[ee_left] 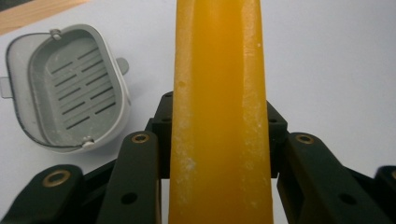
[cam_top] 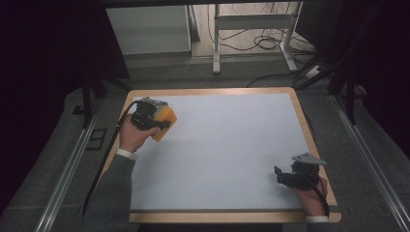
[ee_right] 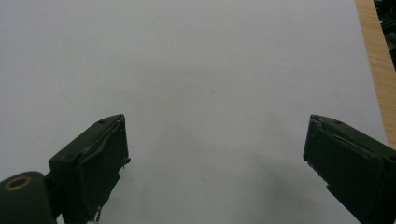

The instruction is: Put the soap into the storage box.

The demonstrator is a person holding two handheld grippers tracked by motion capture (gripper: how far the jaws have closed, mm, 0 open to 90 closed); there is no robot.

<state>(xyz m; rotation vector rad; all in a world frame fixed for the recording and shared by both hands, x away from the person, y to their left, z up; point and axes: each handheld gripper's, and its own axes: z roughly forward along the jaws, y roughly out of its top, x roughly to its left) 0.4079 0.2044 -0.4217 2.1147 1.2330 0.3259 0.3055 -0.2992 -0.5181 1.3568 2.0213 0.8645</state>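
My left gripper (cam_top: 153, 120) is at the table's far left corner, shut on an orange-yellow block (cam_top: 165, 123) that looks like a bar of soap. In the left gripper view the block (ee_left: 218, 93) stands on edge between the two black jaws of the left gripper (ee_left: 219, 149). A grey slotted soap dish (ee_left: 65, 93) lies on the white surface just beyond and to the left of them. My right gripper (cam_top: 283, 177) rests near the front right corner. The right gripper (ee_right: 215, 158) is open over bare white surface, with nothing between its jaws.
A white mat (cam_top: 222, 150) covers the wood-edged table (cam_top: 309, 130). The wooden border (ee_right: 376, 60) runs close along the right of the right gripper. Beyond the table are a dark floor, metal frame legs (cam_top: 216, 43) and cables.
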